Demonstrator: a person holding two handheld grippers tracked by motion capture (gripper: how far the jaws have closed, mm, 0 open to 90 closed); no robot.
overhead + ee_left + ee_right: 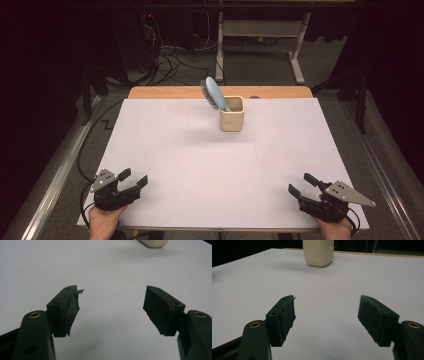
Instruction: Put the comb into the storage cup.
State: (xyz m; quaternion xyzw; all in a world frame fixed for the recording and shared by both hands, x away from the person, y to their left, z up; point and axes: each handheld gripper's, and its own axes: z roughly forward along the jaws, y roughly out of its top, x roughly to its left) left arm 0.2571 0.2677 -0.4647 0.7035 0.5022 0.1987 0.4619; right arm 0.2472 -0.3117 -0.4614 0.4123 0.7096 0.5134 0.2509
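While the left gripper (134, 181) rests at the near left corner of the white table sheet (190, 165), its 2 jaws stand spread with nothing between them — bare sheet shows in the gap. The right gripper (301, 184), at the near right corner, is spread likewise and holds nothing. Well apart, near the far edge, a cream square cup (232, 114) holds a light-blue hairbrush (214, 93) leaning left. No readable writing.

A dim lab or test room — a white-covered table (200, 165) on a carpeted floor, loose cables (167, 60) and a bare metal desk frame (260, 30) behind.
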